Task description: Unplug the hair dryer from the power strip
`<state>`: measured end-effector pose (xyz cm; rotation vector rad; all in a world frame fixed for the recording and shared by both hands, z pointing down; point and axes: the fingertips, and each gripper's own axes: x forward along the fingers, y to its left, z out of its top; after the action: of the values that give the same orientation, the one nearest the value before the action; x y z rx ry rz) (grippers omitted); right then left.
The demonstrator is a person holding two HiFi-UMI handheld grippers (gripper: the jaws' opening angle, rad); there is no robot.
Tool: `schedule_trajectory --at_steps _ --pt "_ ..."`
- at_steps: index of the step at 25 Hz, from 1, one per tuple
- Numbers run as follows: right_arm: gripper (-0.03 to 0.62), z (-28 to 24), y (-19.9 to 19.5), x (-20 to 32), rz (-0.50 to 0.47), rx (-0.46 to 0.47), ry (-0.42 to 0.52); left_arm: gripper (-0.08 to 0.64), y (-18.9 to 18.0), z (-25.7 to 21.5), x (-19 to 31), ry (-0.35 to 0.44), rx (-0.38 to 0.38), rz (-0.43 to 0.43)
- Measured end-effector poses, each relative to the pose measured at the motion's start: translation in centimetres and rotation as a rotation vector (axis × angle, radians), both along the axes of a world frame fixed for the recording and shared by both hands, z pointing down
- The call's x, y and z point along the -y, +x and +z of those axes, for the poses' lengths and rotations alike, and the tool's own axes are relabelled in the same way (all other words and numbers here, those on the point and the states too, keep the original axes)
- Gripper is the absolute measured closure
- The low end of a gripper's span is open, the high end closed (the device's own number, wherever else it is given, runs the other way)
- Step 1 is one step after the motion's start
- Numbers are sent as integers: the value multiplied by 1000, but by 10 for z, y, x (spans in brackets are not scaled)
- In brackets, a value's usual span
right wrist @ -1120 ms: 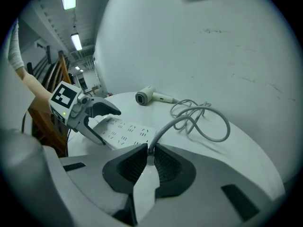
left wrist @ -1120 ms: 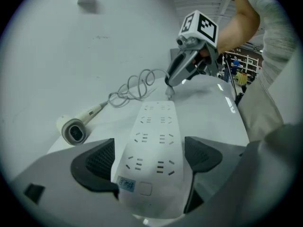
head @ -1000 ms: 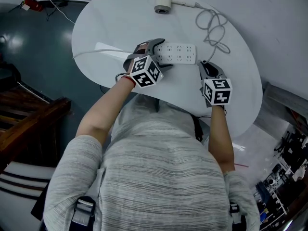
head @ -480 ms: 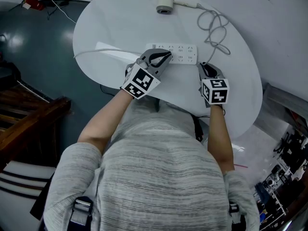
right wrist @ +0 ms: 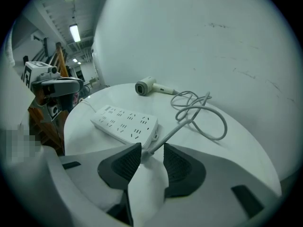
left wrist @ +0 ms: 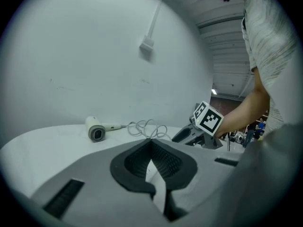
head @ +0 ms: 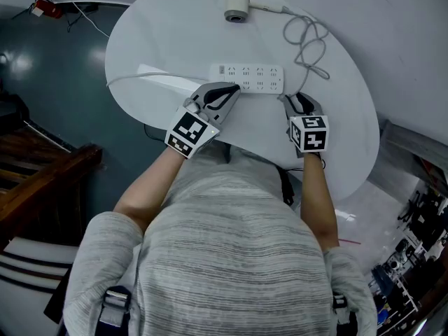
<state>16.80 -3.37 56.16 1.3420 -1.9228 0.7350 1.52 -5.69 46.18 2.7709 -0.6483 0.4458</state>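
The white power strip lies across the middle of the round white table. At the far edge rests the white hair dryer. Its cord loops toward my right gripper, and the plug end lies off the strip's right end. My right jaws are opening, with the plug between the pads and gaps either side. Just short of the strip's near edge, my left gripper is shut on nothing and raised off the table.
The strip's own white cable runs off the table's left edge. A white wall stands behind the table. A wooden bench and dark floor lie to the left. The person's torso fills the near side.
My left gripper let go of the power strip, lifted and drew back toward the person while rolling, and its jaws shut. The right gripper stayed in place and its jaws spread apart.
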Motion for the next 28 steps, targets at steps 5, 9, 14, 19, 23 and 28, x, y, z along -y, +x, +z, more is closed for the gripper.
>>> schedule_trajectory --at_steps 5,9,14,19,23,28 --pt "445 -13 1 -11 41 -1 10 554 -5 -11 -6 -4 -27 -8" --pt "445 -30 -2 -21 44 -16 42 554 -7 -20 -13 -3 -47 -5" --pt "445 -56 -12 -31 28 -13 102 554 -10 -30 -23 6 -65 6" --pt "445 -86 -34 -36 -1 35 191 554 -14 -43 -30 13 -85 8" --pt "445 -103 -61 -39 -51 81 238 554 -17 -47 -37 12 -90 14" --pt "447 -114 -90 -46 -128 148 269 554 -20 -46 -47 -4 -96 15"
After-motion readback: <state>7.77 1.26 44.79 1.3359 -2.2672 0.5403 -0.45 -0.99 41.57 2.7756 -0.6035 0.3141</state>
